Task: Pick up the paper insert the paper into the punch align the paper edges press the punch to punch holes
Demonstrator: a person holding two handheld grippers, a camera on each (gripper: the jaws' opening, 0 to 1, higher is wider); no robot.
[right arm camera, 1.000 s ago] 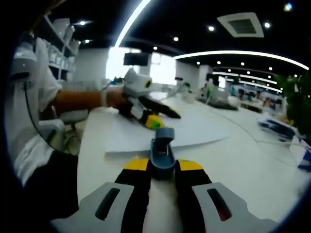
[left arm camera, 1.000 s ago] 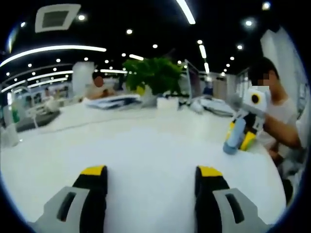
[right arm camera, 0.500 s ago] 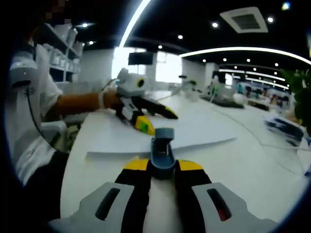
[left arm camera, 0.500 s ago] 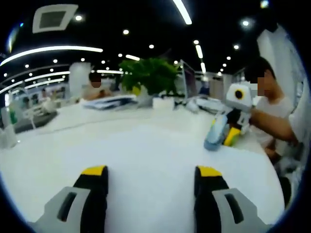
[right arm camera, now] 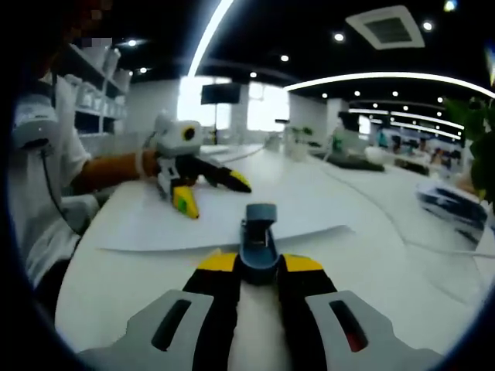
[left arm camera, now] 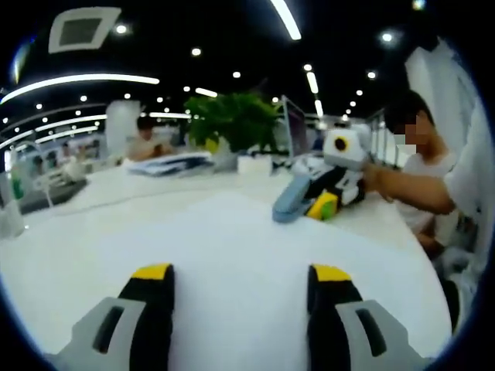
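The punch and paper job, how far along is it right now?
Done: the right hand-held gripper has shut on the blue punch. In hand: it carries the punch toward the paper, beside which the open left hand-held gripper rests. Left: inserting the sheet, aligning its edges and pressing.

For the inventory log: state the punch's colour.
Blue-grey punch, clearest in the right gripper view, clamped by the right gripper.

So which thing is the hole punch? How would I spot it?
Find the white table, then the big paper on it. At the paper's near edge, the right gripper holds the punch, small and blue-grey, unlike everything else there.
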